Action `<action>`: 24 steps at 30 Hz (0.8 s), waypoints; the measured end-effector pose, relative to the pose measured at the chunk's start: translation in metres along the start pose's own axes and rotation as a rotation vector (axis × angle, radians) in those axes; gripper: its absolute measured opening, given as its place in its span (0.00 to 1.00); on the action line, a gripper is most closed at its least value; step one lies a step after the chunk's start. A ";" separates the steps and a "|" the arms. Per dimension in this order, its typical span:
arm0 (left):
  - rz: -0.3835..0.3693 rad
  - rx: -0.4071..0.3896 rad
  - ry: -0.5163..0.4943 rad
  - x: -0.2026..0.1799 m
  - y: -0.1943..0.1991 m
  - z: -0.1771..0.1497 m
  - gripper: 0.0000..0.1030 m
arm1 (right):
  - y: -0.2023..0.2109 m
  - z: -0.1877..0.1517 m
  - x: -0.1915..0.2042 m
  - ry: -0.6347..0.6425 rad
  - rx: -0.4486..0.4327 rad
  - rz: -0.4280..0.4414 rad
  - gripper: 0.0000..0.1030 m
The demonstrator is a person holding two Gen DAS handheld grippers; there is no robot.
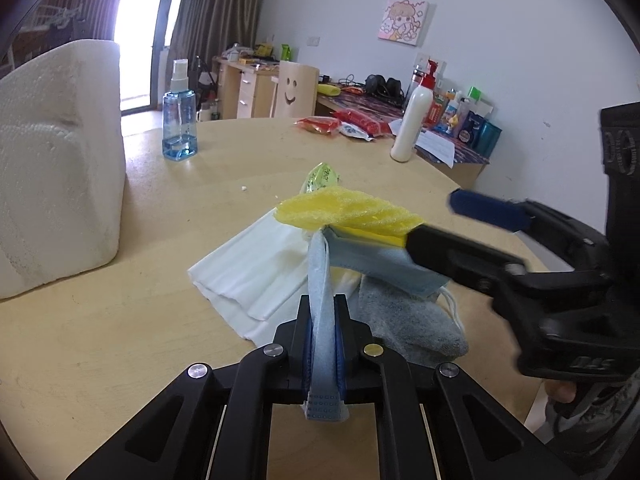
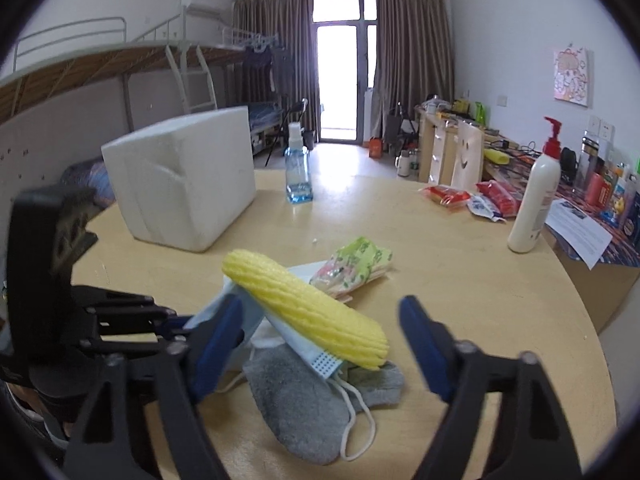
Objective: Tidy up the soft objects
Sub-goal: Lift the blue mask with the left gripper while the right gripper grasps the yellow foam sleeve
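Face mask (image 1: pixel 322 320), pale blue, is what my left tongs (image 1: pixel 323 344) are pinching by one end; it rises from them up to the yellow foam sheet (image 1: pixel 348 216) draped on it, then runs right under that sheet, so the mask sits lifted over the pile near the front of the round wooden surface (image 1: pixel 120 340). From the right wrist view the foam sheet's (image 2: pixel 308 308) long axis slopes from upper left down to lower right. My right tongs (image 2: pixel 320 344) are spread wide on either side of it, touching nothing I can see. Under it lie a grey sock (image 2: pixel 304 400), white folded cloth (image 1: pixel 248 276) and a green packet (image 2: pixel 356 264). Further back stand a white foam block (image 2: pixel 184 176), a blue spray bottle (image 2: pixel 298 168) and a white pump bottle (image 2: pixel 534 196).
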State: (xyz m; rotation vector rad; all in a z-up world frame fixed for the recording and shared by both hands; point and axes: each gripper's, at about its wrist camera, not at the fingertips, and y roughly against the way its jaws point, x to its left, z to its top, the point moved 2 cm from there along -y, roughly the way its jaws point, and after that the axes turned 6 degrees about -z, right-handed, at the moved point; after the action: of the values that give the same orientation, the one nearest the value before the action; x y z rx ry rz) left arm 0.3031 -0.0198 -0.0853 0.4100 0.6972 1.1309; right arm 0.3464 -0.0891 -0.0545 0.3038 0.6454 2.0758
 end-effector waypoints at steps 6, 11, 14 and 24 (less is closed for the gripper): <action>-0.015 0.003 0.002 0.001 0.000 -0.001 0.09 | -0.013 0.002 0.001 0.026 0.051 -0.035 0.44; -0.019 0.007 0.014 0.003 0.000 -0.001 0.09 | -0.017 -0.002 -0.004 0.001 0.087 -0.014 0.15; -0.026 0.010 -0.003 0.000 0.000 -0.001 0.09 | -0.017 -0.004 0.002 0.027 0.095 -0.010 0.15; -0.025 -0.024 -0.008 0.011 0.025 -0.004 0.09 | -0.021 -0.002 0.001 0.096 0.113 -0.043 0.28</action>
State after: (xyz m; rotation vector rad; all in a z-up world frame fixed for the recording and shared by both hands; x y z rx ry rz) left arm 0.2859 0.0002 -0.0759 0.3844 0.6792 1.1122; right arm 0.3593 -0.0796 -0.0681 0.2533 0.8227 2.0261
